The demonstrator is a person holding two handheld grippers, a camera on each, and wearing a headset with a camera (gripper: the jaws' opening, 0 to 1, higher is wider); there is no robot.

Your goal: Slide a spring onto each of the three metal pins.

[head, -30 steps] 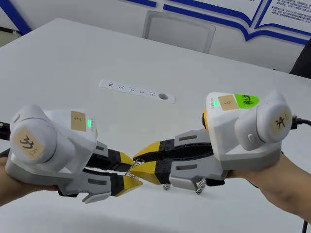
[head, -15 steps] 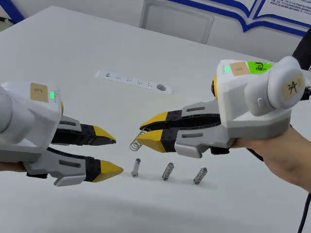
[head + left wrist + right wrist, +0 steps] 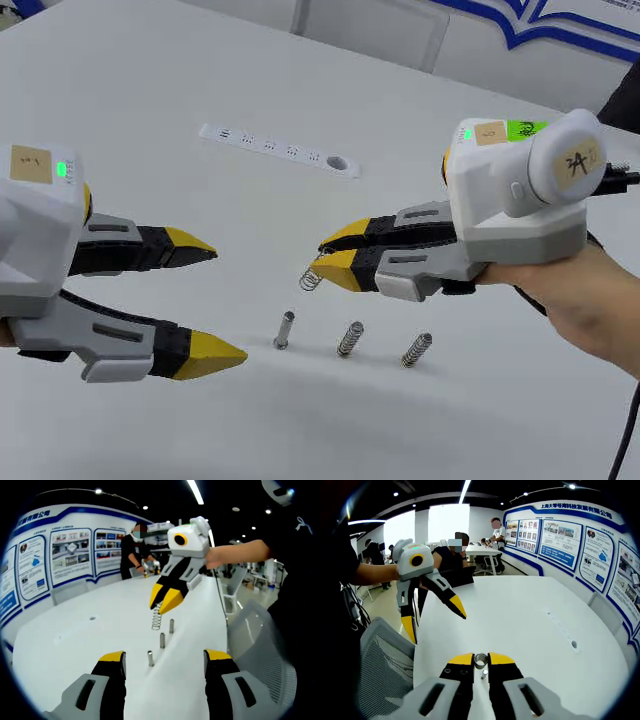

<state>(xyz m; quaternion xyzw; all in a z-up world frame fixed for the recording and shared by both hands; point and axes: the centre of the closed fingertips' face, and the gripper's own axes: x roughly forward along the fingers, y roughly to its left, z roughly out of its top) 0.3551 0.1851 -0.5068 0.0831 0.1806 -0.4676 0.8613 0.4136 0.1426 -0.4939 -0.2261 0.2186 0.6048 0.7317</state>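
At about eight o'clock in the head view, nearest to the person, the left yellow-tipped tongs (image 3: 230, 300) are spread wide and grasp nothing. I judge they are held to the side so that the way to the pins is free.

Just beyond their tips, three short metal pins stand upright in a row on the white bench (image 3: 130, 120). The bare metal pin (image 3: 285, 329) is at the nine o'clock end of the row. The middle pin (image 3: 350, 338) and the three o'clock pin (image 3: 416, 349) each carry a coil spring already, so two of three seem done.

Above the bare pin, toward one o'clock from it, the right yellow-tipped tongs (image 3: 328, 260) are clenched on a small steel coil spring (image 3: 312, 279). The spring hangs from their tips in the air, apart from the pin. It is gripped at one end, I think so that the free end can pass over the pin. The next move probably needs a careful lining up of the spring over the pin.

Farther off, at twelve o'clock, a long white power strip (image 3: 280, 150) lies flat, well apart from the work.
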